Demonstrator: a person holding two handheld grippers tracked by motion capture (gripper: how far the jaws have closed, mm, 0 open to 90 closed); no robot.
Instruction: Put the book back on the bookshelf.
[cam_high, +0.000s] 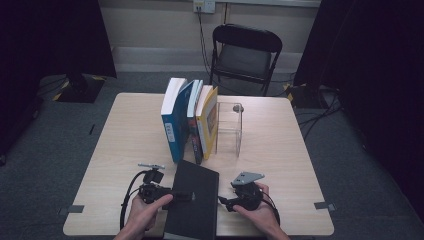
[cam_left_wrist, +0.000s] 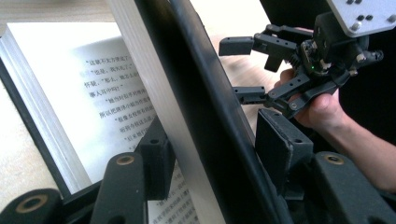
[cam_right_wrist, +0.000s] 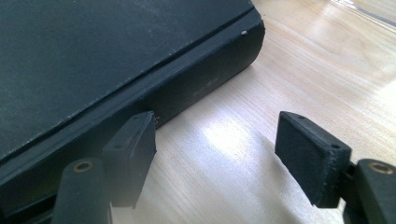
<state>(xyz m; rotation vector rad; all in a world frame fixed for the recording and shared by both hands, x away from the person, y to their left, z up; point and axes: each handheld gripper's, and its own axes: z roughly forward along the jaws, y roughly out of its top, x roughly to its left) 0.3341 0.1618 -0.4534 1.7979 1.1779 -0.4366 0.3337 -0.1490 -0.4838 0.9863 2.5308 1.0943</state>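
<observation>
- Nearest in the high view, a black book is seen lying at the near edge of the table, between the two hands. The left gripper is laid over the book's left edge; the right gripper is held just beside its right edge.
- Bare tabletop is left open on both sides of the hands. Further back, upright books are leaned beside a clear stand, well apart from the black book.
- Along the left gripper view, the lifted cover and a wedge of pages are seen between the two pads, one pad on the printed page, the other outside the cover. Whether the pads press cannot be told. The right gripper is seen beyond, spread.
- Along the right gripper view, the jaws of the right gripper are held spread over bare wood, nothing between them. One pad is placed just beside the book's spine; touching cannot be told.
</observation>
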